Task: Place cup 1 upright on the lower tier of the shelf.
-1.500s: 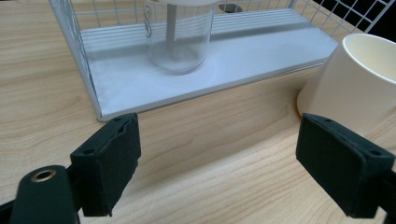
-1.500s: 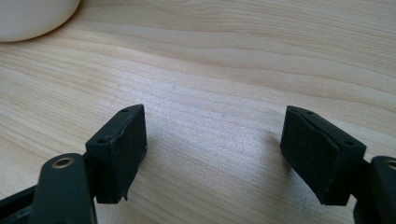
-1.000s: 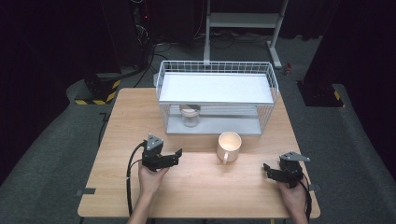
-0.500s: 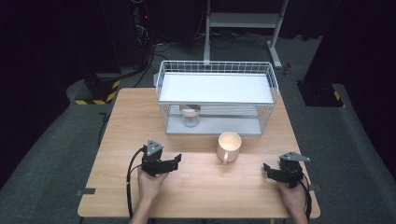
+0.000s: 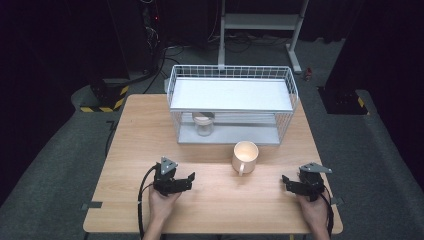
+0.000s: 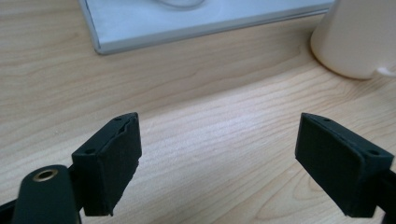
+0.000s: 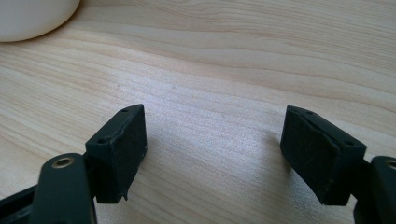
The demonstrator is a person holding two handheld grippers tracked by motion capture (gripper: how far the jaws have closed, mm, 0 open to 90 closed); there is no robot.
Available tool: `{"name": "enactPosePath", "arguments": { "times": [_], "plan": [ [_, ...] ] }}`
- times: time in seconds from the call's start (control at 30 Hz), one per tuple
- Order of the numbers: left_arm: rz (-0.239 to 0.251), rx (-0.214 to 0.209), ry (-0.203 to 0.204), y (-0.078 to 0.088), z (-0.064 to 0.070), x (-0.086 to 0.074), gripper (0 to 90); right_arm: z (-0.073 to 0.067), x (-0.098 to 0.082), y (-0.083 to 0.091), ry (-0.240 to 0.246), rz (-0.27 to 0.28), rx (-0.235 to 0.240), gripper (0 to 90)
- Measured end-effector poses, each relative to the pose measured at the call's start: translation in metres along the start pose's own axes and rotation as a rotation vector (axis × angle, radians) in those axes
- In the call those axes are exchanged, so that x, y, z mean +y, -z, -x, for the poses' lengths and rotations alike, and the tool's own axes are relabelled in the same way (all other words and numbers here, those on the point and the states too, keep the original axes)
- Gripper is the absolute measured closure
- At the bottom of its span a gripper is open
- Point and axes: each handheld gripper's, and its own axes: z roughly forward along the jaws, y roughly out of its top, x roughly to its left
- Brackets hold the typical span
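Left gripper (image 5: pixel 187 178) low over table (image 5: pixel 130 150), jaws apart, nothing between them. Right gripper (image 5: pixel 286 182) same, jaws apart, empty, near right front edge. Mug (image 5: pixel 245 155) upright on table between both, just in front of wire rack (image 5: pixel 232 75). Jar (image 5: pixel 203 123) on rack's bottom shelf.

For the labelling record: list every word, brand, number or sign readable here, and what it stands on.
No readable text anywhere.
Mug: plain cream, no print.
Jar in the wire rack: too small to tell any label.
Yellow-black hazard stripes on the floor block: a pattern, no words.
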Motion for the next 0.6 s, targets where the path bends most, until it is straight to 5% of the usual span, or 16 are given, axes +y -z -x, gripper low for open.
{"name": "enactPosePath", "arguments": {
  "times": [0.2,0.6],
  "plan": [
    [-0.034,0.011,-0.007,-0.007,0.0,-0.008,15.0,0.0,0.0,0.0,0.0,0.001,-0.001,22.9],
    [-0.091,0.097,-0.067,-0.022,0.003,-0.014,15.0,0.0,0.0,0.0,-0.001,0.0,-0.002,23.0]
  ]
}}
